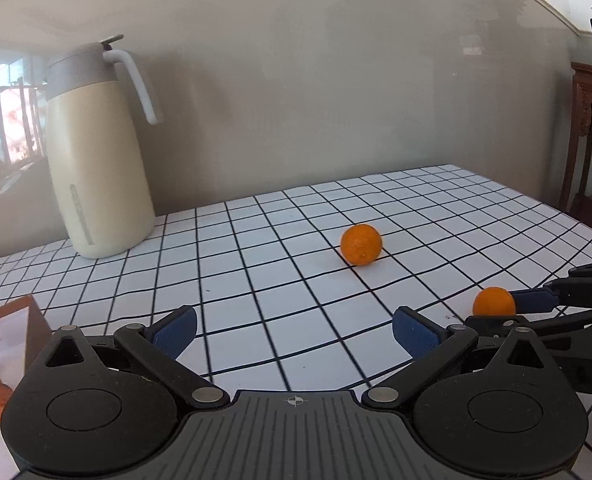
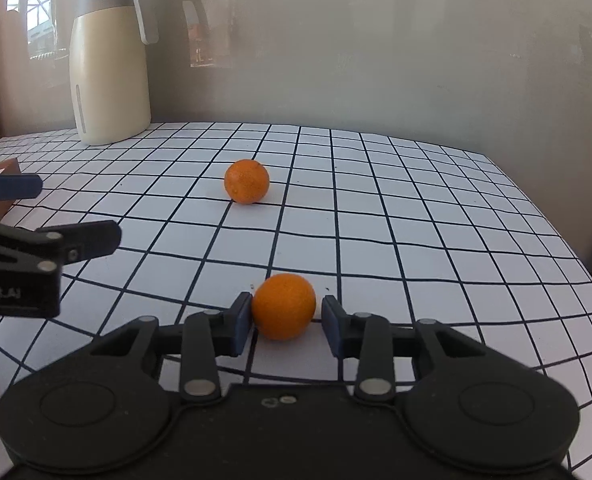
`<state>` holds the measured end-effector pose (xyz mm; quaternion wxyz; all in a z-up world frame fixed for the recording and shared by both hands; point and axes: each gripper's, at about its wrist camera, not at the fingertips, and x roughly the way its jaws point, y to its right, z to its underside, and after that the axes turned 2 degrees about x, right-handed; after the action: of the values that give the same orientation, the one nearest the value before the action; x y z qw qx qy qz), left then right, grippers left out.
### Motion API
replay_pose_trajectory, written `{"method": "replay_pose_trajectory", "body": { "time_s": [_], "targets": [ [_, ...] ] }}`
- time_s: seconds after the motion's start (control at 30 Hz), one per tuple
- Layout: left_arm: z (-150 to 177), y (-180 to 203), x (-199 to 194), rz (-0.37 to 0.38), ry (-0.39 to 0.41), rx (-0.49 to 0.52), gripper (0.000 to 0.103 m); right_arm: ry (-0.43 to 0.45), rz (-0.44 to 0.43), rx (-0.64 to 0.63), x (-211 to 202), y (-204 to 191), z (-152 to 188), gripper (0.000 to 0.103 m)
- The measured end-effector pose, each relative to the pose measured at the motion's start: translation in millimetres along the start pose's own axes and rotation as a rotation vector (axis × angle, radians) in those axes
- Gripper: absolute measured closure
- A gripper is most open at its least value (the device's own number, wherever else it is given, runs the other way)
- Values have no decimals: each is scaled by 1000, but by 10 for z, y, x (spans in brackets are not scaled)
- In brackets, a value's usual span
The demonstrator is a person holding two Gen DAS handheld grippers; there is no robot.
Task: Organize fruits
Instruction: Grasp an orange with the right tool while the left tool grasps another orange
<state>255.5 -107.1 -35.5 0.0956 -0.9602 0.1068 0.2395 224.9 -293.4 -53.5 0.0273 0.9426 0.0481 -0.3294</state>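
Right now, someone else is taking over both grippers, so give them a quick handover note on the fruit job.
Right gripper: fingers shut on the near orange, which sits at tablecloth level.
Left gripper: open, empty, facing the far orange.
Far orange lies loose on the checked tablecloth, in front of the cream jug.
A box sits at the left edge; what it holds is unclear.
Done: one orange gripped. Left: place it, then fetch the far one.

Even, soft daylight; bright window reflections (image 1: 3,112) glare at upper left on glossy wall. Faint shadows under oranges (image 2: 247,181). Strong fisheye bending of grid lines, dark corner vignetting, slight edge blur.
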Motion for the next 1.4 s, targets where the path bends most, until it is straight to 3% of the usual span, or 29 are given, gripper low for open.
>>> {"method": "replay_pose_trajectory", "body": {
  "time_s": [0.17,0.4,0.7,0.8,0.83,0.87,0.9,0.97,1.0,1.07,1.1,1.4],
  "targets": [
    [-13,181,35,-2,14,4,0,3,-14,9,-26,77,6,79],
    [-88,374,291,12,-12,43,0,9,31,21,61,259,-61,80],
    [-344,580,988,34,-135,68,0,7,47,45,206,478,-148,78],
    [-424,639,1127,29,-131,80,0,0,48,56,225,485,-165,74],
    [-444,662,1161,32,-132,84,0,1,67,60,226,480,-164,61],
    [-465,669,1193,43,-127,83,7,3,94,70,216,477,-148,53],
    [-481,672,1208,49,-120,77,22,-1,96,80,222,491,-150,43],
    [-507,680,1236,60,-114,64,35,-7,75,93,224,523,-148,46],
    [-512,691,1238,73,-110,63,48,-8,76,86,214,519,-148,49],
    [-509,733,1216,70,-101,83,66,-7,70,79,187,507,-150,75],
    [-506,742,1209,71,-100,87,66,-8,73,75,175,499,-155,79],
    [-302,733,775,97,-87,79,66,-2,72,75,111,483,-83,79]
  ]
}}
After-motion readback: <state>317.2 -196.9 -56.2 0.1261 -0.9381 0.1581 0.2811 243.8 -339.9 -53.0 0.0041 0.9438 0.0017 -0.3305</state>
